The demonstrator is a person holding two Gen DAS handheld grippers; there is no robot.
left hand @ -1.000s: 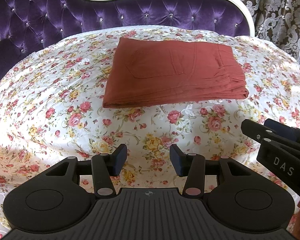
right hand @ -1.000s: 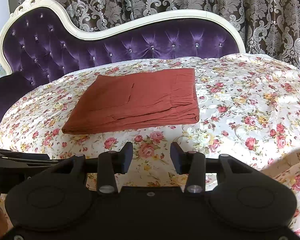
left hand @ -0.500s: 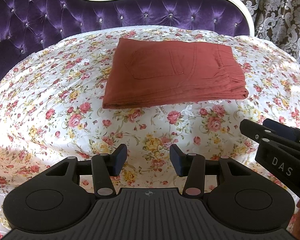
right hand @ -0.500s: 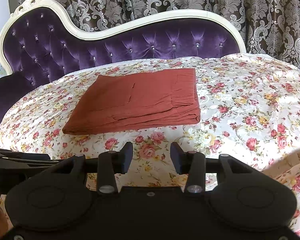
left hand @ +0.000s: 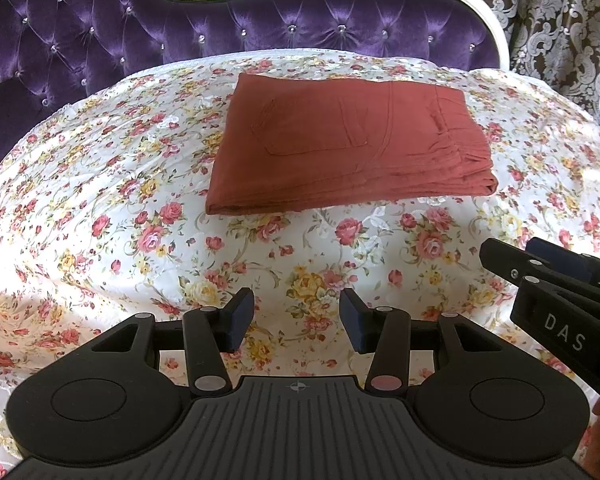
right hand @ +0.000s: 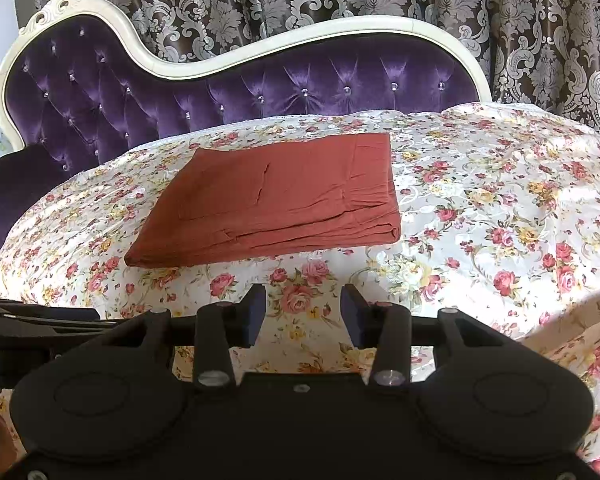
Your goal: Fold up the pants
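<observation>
Only one readable text: "DAS" in pale raised capitals, on the black side of the right hand-held gripper (left hand: pixel 556 276) where it pokes in at the right edge of the left wrist view — letters tilted, running down to the right. Small crosshair mark, a circle with a cross, at top centre of the ribbed body of the left hand-held gripper (left hand: pixel 296 318) — a sign, no letters. No text, brand or number readable in the right wrist view.
</observation>
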